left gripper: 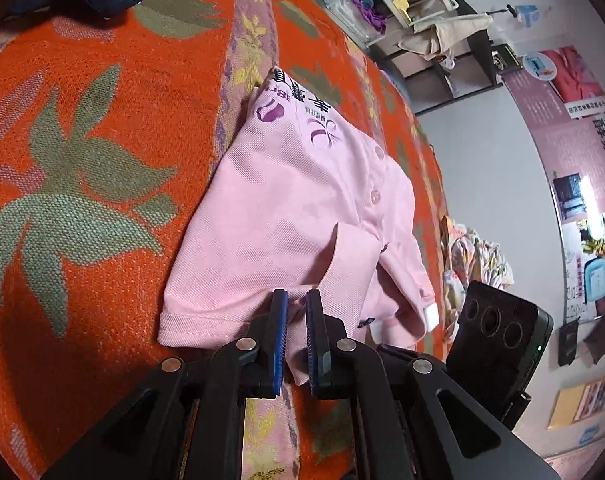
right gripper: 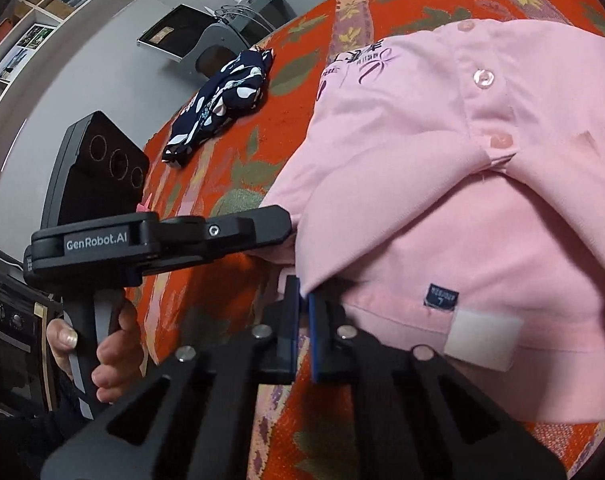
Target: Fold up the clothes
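The pink polo shirt [left gripper: 286, 200] lies on the orange floral bedspread [left gripper: 102, 160], already folded into a compact packet with collar and button placket on top, so I judge this garment nearly finished, with a final tidy or setting aside left. The left gripper [left gripper: 297, 312] has its jaws nearly together, pinching the shirt's near sleeve edge, and the right gripper [right gripper: 303, 300] pinches the collar corner between almost closed jaws. Beyond the shirt, a navy polka-dot garment [right gripper: 218, 100] sits crumpled and apparently unfolded; no container for clothes is visible near the shirt.
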The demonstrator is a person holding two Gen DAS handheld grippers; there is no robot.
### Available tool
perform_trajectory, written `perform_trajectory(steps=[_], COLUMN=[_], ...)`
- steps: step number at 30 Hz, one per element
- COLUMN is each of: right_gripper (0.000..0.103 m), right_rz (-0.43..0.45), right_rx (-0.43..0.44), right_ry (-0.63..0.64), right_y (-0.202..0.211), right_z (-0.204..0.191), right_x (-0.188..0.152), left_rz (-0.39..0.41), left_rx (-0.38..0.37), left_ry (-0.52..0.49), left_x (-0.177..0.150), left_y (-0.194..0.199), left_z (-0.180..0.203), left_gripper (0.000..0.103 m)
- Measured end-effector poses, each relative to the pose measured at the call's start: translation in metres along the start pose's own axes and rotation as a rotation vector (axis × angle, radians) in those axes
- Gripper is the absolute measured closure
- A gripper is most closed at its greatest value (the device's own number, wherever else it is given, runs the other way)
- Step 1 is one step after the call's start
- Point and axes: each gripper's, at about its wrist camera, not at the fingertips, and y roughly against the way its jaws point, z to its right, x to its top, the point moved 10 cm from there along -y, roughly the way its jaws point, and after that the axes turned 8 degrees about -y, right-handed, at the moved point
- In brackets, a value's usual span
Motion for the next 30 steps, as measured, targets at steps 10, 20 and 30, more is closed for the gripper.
perform_trajectory(steps=[10,20,30], right_gripper=[0.073,0.066,0.103], right_rz=[-0.057,0.281,0.151], right_rx=[-0.009,-0.046,-0.143], right_ry=[-0.008,-0.06,-0.228], right_y=[0.025,0.126,0.062], right_z=[0.017,0.079,0.169], right_x=[-0.021,0.129,0.159], left_rz=[0.082,0.072,0.018], left_rx=[0.024,0.018,-0.01], left_ry=[-0.126,-0.207,0.042], left_x=[0.028,0.092,0.125], left_y=[0.016,-0.028,-0.09], left_z=[0.032,0.056,-0.015], left_gripper=[0.098,0.098,0.098])
